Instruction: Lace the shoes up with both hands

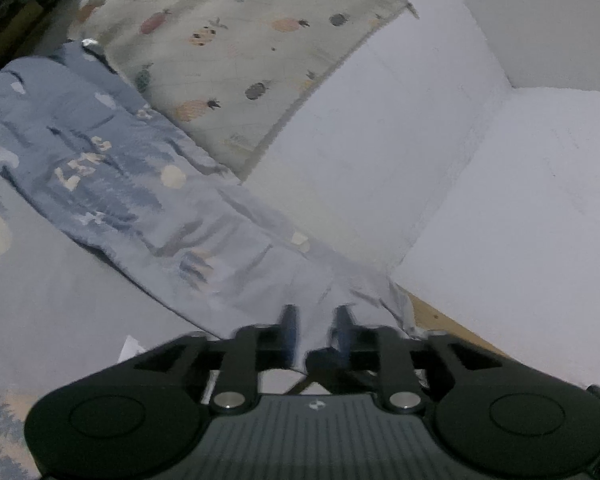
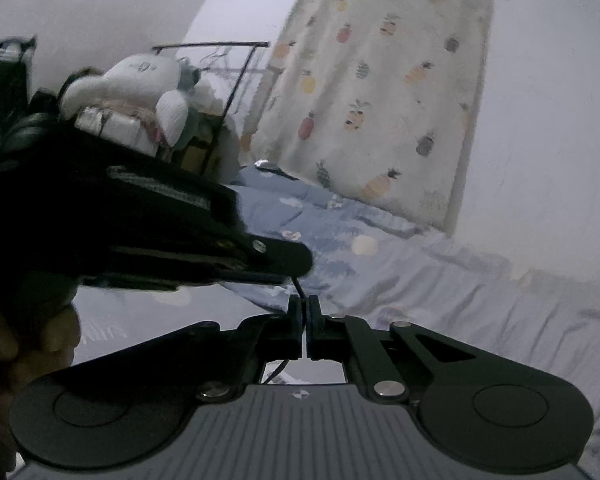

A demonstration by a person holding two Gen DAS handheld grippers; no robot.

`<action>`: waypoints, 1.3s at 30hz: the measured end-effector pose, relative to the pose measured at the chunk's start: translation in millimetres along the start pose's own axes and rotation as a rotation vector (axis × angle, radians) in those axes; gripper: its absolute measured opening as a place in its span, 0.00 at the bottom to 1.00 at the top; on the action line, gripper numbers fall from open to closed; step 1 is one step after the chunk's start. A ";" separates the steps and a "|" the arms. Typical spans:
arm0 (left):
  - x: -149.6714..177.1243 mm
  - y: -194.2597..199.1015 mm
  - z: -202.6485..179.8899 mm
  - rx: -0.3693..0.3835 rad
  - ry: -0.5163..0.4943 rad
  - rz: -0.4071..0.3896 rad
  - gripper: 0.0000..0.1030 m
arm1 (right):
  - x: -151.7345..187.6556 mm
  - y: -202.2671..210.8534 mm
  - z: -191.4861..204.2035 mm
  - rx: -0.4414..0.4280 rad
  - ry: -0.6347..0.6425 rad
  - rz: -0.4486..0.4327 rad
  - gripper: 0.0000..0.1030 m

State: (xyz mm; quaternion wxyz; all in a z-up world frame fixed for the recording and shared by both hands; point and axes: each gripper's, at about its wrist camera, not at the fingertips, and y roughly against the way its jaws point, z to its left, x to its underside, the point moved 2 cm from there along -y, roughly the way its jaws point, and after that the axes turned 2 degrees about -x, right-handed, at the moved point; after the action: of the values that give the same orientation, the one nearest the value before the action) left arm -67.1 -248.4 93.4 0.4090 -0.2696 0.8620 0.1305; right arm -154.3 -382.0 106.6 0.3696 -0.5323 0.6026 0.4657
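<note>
In the right wrist view my right gripper [image 2: 304, 306] is shut on a thin black lace [image 2: 299, 286]. The lace runs up from its fingertips toward the tip of my left gripper [image 2: 296, 260], seen side-on just above and to the left. A loop of the same lace shows below the jaws. In the left wrist view my left gripper [image 1: 315, 318] stands open, its two fingers apart over the bedding with nothing visible between them. A dark strand [image 1: 300, 386] lies under its linkage. No shoe shows in either view.
A blue-grey printed duvet [image 1: 100, 160] covers the bed below both grippers. A pineapple-print cloth [image 1: 240, 40] hangs on the white wall [image 1: 500, 200]. A wooden bed edge [image 1: 440, 320] shows at right. A white plush toy [image 2: 140, 76] and a hand [image 2: 40, 332] are at left.
</note>
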 end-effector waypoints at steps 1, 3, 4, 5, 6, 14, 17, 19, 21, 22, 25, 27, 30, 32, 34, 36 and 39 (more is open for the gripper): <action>-0.4 -0.1 1.1 -0.013 -0.002 0.004 0.30 | -0.8 0.3 -6.7 -0.005 -0.036 0.002 0.01; -0.4 -1.2 2.2 -0.045 -0.015 0.021 0.31 | -1.7 2.3 -25.5 0.001 -0.116 0.001 0.01; 0.6 -2.6 2.4 -0.063 -0.029 0.039 0.32 | -2.3 3.9 -36.7 0.011 -0.154 -0.001 0.01; 2.3 -5.0 2.3 -0.075 -0.041 0.063 0.32 | -3.6 6.1 -50.3 0.032 -0.189 -0.006 0.01; 4.2 -7.7 2.1 -0.086 -0.053 0.088 0.32 | -4.8 8.9 -63.6 0.055 -0.217 -0.010 0.01; 35.0 -28.1 -0.6 -0.114 -0.172 0.292 0.32 | -1.6 48.5 -170.8 0.366 -0.335 -0.030 0.01; 46.2 -31.0 -1.7 -0.106 -0.197 0.334 0.32 | 5.8 57.8 -190.5 0.470 -0.317 -0.002 0.01; 53.6 -34.4 -2.5 -0.103 -0.210 0.372 0.32 | 13.5 57.5 -197.4 0.494 -0.308 0.037 0.01; 61.4 -39.0 -4.2 -0.107 -0.234 0.415 0.32 | 17.6 53.0 -191.4 0.472 -0.267 0.065 0.01; 66.1 -41.2 -5.2 -0.109 -0.251 0.437 0.32 | 18.5 49.6 -186.4 0.451 -0.238 0.081 0.01; 71.5 -44.0 -5.3 -0.103 -0.264 0.448 0.32 | 17.0 33.1 -164.1 0.334 -0.148 0.122 0.01; 71.2 -45.8 -4.0 -0.107 -0.260 0.452 0.32 | 18.7 24.1 -143.7 0.261 -0.065 0.155 0.01; 70.1 -47.4 -3.7 -0.108 -0.255 0.460 0.32 | 22.0 8.6 -115.9 0.134 0.019 0.219 0.01; 69.0 -46.8 -6.0 -0.105 -0.258 0.467 0.31 | 25.6 -0.8 -94.8 0.053 0.103 0.262 0.01; 69.2 -46.8 -6.7 -0.093 -0.252 0.479 0.31 | 32.4 -10.5 -74.2 -0.011 0.191 0.301 0.01; 70.9 -47.3 -6.7 -0.081 -0.241 0.498 0.31 | 43.3 -17.1 -59.2 -0.085 0.247 0.350 0.01; 74.2 -48.7 -5.1 -0.117 -0.254 0.518 0.35 | 61.0 -24.5 -43.4 -0.152 0.332 0.427 0.01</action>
State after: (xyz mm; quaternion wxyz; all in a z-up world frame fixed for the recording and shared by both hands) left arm -81.0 -317.2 38.8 0.4502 -0.0454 0.8351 0.3128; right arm -137.7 -441.5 57.8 0.1183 -0.4883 0.7167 0.4836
